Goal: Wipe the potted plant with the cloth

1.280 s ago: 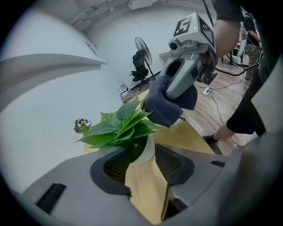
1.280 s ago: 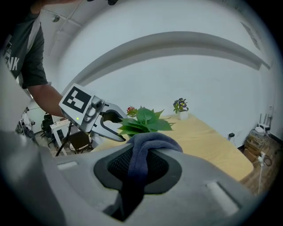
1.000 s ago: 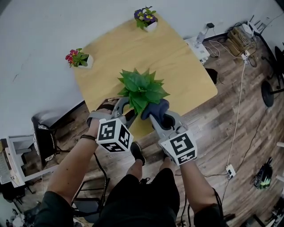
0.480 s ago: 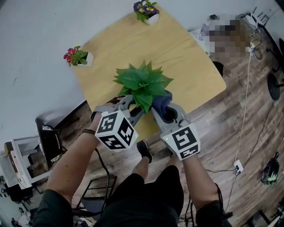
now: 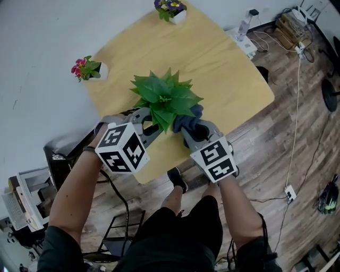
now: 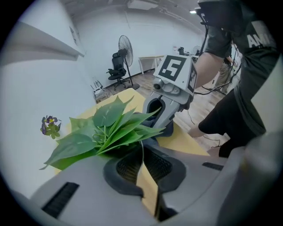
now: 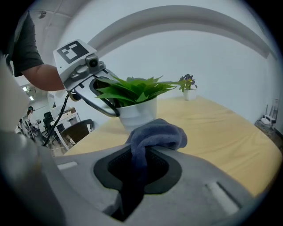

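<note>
A potted plant (image 5: 164, 98) with broad green leaves stands in a white pot (image 7: 139, 112) near the front edge of the wooden table (image 5: 223, 64). My left gripper (image 5: 153, 126) is at the plant's near-left side. Its jaws have just been closing, and in the left gripper view (image 6: 142, 152) they are shut on the thin edge of a leaf (image 6: 128, 132). My right gripper (image 5: 187, 126) is shut on a bunched blue-grey cloth (image 7: 157, 134). The cloth (image 5: 191, 116) sits against the leaves at the plant's near-right side.
A small pot of pink flowers (image 5: 85, 68) stands at the table's left edge and a pot of purple flowers (image 5: 170, 6) at the far corner. Cables and a power strip (image 5: 289, 192) lie on the wood floor at the right. A dark chair (image 5: 56, 159) is at the left.
The left jaws, open a second ago, have closed onto a leaf. The right gripper has sunk a little with the cloth, closer against the plant.
</note>
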A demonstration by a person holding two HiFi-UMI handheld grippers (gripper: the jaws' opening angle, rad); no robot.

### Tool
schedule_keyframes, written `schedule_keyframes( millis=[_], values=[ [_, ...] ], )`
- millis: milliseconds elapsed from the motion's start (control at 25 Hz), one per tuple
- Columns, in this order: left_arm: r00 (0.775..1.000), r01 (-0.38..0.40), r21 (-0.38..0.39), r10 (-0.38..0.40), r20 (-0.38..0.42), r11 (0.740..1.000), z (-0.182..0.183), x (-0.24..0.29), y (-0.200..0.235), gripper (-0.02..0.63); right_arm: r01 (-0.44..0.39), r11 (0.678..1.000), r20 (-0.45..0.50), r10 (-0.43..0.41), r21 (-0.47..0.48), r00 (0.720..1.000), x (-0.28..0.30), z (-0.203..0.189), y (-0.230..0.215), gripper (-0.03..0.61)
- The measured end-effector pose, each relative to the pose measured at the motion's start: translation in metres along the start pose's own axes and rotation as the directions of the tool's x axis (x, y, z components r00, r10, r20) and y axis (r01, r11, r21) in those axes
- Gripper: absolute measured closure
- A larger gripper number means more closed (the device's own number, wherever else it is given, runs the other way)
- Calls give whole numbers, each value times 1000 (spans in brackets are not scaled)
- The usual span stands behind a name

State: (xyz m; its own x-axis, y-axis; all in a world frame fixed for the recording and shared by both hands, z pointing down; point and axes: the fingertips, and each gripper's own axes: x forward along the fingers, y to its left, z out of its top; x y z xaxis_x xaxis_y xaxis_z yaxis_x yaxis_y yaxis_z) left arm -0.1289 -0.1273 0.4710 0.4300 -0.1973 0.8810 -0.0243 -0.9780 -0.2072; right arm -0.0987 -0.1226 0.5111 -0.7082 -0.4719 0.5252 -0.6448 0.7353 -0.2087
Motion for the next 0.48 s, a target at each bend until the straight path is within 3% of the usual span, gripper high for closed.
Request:
schedule_keyframes(
  millis=[120, 240, 360, 480],
  values=[
    [1000, -16, 47, 17, -26, 999, -6, -1, 0, 592, 0, 1000, -17, -1, -17, 1000, 0, -4, 4, 523],
    [999, -30, 26, 31, -16, 999, -1, -6, 0, 514, 1, 1000, -7, -1, -13, 1000, -3, 1, 4, 523],
    [993, -93, -136, 102, 56, 986, 14, -14, 6, 514, 2, 1000, 23, -2, 6, 1000, -9, 7, 4, 523],
    [975, -179, -335, 212, 64, 925, 23, -15, 13, 514, -1, 1000, 43, 0, 27, 999, -14, 9, 5, 523]
  ],
)
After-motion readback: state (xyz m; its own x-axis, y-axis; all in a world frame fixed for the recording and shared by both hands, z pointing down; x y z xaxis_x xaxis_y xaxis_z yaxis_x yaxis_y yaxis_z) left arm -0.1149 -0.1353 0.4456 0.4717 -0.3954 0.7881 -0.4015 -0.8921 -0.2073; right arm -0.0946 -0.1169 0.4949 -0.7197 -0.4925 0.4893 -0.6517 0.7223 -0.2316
